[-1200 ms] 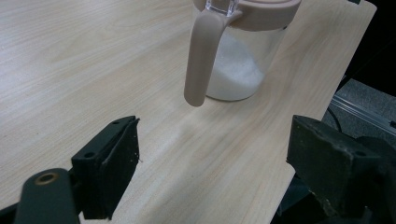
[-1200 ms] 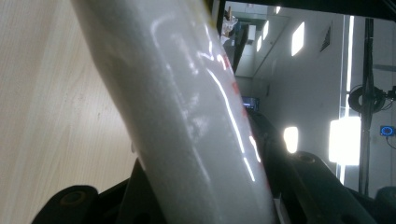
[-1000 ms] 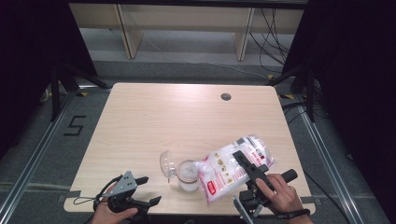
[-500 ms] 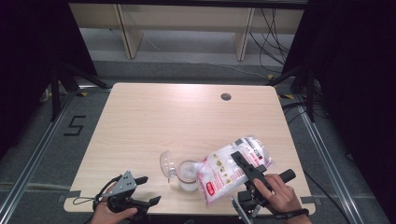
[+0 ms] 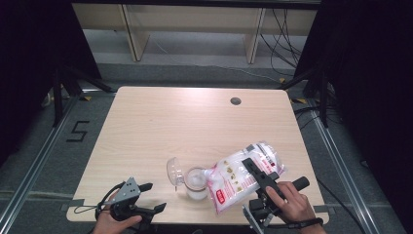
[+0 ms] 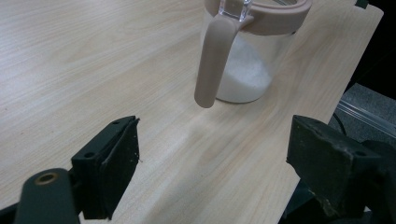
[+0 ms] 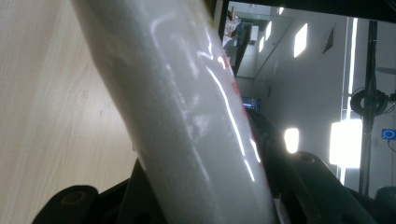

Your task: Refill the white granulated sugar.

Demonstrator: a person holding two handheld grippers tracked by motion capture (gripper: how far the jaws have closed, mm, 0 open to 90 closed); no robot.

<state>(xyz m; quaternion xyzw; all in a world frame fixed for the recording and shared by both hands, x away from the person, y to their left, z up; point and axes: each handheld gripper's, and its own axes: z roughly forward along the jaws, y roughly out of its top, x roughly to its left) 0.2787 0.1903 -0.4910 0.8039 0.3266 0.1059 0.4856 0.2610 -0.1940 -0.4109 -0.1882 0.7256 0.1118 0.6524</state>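
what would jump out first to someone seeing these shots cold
The white bag, held tilted in the right gripper near the table's front edge, its lower corner at the mouth of a clear jar. The jar has white powder in the bottom and its lid is flipped open to one side. At front left, the left gripper sits open and empty, aimed at the jar.

Numeral "5" (image 5: 78, 132) marked on floor left of table, bag print unreadable
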